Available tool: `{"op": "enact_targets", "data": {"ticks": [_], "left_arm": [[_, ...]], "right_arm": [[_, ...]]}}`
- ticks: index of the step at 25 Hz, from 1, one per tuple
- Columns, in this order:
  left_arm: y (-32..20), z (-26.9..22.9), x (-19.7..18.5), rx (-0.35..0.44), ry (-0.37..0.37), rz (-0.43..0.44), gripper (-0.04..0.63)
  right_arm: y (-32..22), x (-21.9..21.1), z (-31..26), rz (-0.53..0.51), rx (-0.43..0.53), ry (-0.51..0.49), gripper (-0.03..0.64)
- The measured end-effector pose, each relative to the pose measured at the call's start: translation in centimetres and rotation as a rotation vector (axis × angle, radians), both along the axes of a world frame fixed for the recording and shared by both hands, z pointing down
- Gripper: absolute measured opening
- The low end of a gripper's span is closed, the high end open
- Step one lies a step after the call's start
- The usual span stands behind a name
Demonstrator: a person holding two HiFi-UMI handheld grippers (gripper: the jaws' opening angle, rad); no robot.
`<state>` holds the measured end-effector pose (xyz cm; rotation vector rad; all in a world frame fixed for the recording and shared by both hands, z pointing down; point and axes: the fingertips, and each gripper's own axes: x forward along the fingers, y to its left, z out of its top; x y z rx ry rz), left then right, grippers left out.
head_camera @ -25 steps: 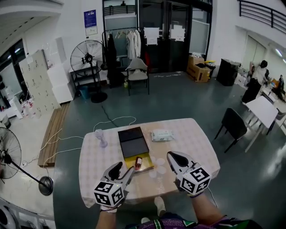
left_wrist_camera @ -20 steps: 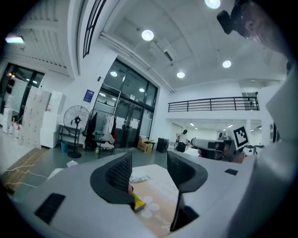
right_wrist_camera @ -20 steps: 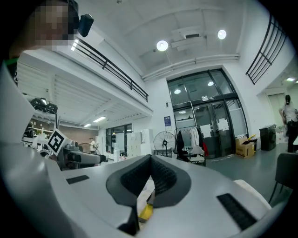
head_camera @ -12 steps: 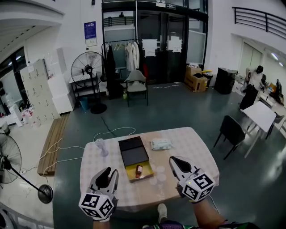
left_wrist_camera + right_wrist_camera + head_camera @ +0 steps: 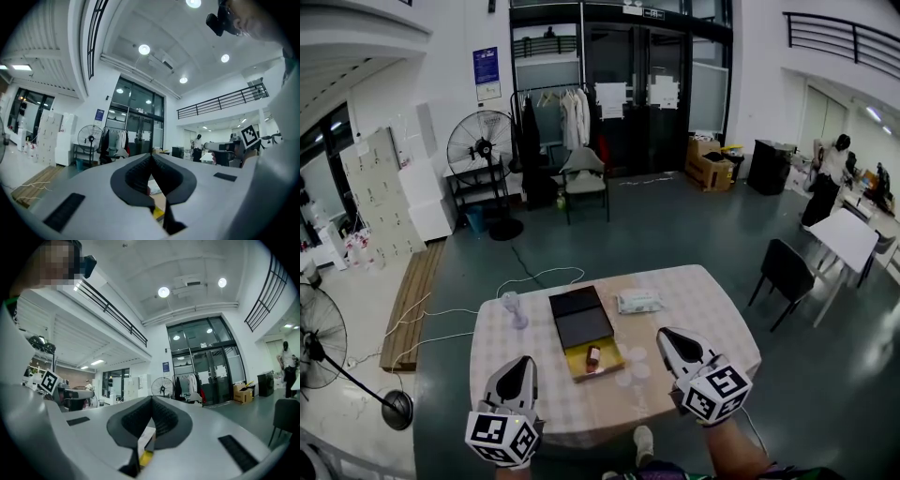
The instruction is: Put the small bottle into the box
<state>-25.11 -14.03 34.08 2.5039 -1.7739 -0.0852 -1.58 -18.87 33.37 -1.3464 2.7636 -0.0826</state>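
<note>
Yellow box point(image 5: 610, 365), small bottle point(image 5: 593, 355) inside, well within table point(image 5: 694, 305) edges.

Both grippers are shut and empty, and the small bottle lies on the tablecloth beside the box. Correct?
Not beside it: the head view shows the small bottle inside the yellow box. The left gripper and right gripper are shut and empty, as stated.

The small bottle point(image 5: 593, 355) lies inside the yellow box point(image 5: 610, 365).
</note>
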Motion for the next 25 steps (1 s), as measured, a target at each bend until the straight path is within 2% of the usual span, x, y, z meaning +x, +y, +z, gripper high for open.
{"op": "enact_targets", "data": {"ticks": [5,25], "left_arm": [[0.3,0.2,0.5,-0.004,-0.016,0.012,0.023],[1.1,1.1,0.6,-0.016,0.021,0.061,0.023]], "right_arm": [[0.1,0.0,0.1,0.009,0.000,0.015,0.005],[1.0,-1.5,0.5,-0.001,-0.013,0.034,0.005]]}}
